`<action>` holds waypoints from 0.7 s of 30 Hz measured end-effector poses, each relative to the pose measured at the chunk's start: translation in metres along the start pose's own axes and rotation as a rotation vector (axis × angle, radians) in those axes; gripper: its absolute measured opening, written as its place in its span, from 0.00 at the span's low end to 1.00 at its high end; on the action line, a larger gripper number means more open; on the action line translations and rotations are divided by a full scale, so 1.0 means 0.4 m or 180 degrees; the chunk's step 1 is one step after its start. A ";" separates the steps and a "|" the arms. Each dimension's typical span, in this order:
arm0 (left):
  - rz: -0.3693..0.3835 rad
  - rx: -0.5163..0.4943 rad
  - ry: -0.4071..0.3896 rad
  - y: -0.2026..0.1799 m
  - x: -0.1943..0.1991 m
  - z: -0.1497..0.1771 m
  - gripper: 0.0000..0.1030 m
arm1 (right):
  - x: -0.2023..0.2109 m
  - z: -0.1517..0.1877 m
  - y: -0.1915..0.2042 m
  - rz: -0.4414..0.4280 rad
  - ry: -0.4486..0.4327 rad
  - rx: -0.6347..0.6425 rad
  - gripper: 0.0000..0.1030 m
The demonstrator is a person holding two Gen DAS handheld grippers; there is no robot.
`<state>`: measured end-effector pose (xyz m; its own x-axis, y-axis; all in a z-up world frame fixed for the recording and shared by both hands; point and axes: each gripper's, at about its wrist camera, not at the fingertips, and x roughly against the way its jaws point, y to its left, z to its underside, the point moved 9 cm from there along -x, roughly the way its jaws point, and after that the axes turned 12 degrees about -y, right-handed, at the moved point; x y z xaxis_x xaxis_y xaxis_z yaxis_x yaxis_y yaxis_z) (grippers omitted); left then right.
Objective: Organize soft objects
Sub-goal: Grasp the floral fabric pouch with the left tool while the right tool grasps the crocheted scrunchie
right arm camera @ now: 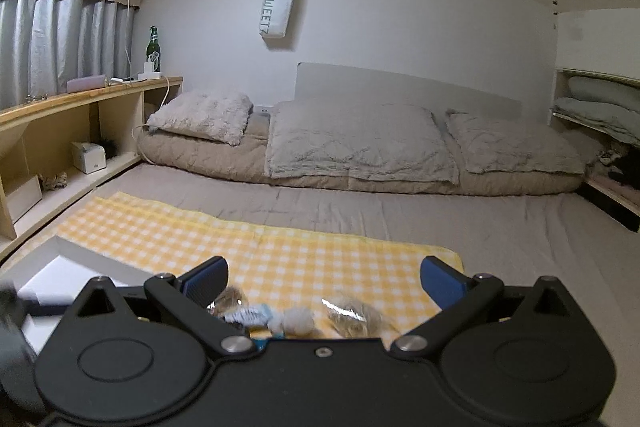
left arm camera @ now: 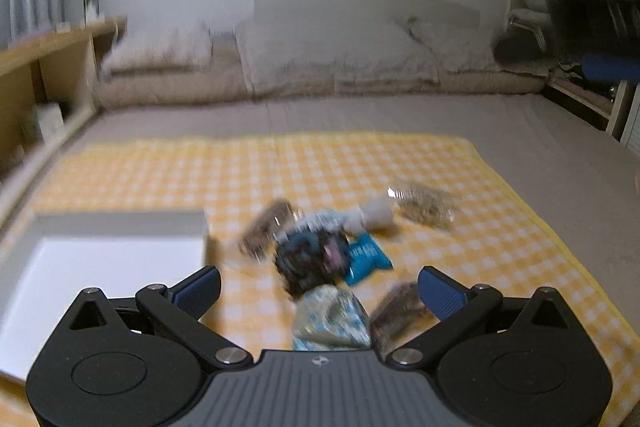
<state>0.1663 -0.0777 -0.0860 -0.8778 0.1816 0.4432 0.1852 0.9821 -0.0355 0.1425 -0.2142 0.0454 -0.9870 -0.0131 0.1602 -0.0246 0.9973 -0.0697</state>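
Yellow checked cloth covers the bed in the left wrist view, which is blurred. The left gripper, jaws wide apart and empty, hangs over a pile of soft packets, probably lined up for a grab; a white box waits just left. From the right wrist, grey pillows lie beyond; the right gripper, also spread and empty, sits above the same pile.

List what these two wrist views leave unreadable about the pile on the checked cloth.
- Left wrist: motion blur smears the dark packet and blue packet; labels unreadable.
- Left wrist: the gripper body cuts off the patterned packet.
- Right wrist: the gripper body hides most of the pile; only the white soft toy and neighbours show.
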 end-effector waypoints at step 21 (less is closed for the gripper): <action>0.0128 0.0721 0.1008 0.052 -0.235 0.167 0.79 | -0.387 0.249 0.150 -0.0673 0.1237 -0.0482 0.78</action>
<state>0.2232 -0.0709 -0.1884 -0.6855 0.2303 0.6907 0.0834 0.9673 -0.2397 0.2778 -0.1596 -0.0817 -0.8295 -0.2177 0.5144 -0.1667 0.9754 0.1440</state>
